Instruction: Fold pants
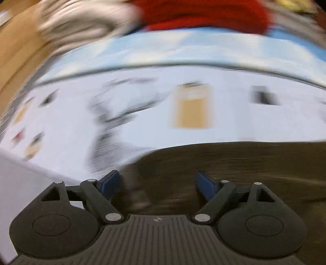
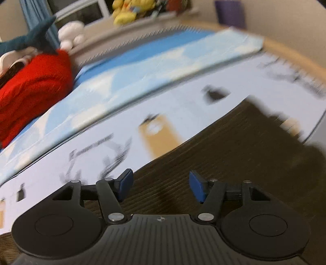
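Dark brown ribbed pants (image 1: 234, 169) lie on a white printed bed sheet (image 1: 142, 114), filling the lower right of the left wrist view. They also show in the right wrist view (image 2: 234, 159), spreading from the bottom to the right. My left gripper (image 1: 158, 183) is open and empty just above the pants' edge. My right gripper (image 2: 161, 184) is open and empty over the pants. Both views are motion-blurred.
A light blue patterned blanket (image 2: 142, 67) lies across the bed behind the sheet. A red knitted garment (image 2: 34, 85) sits at the far side, with plush toys (image 2: 130, 10) on a ledge behind. A wooden bed frame (image 1: 18, 51) runs along the left.
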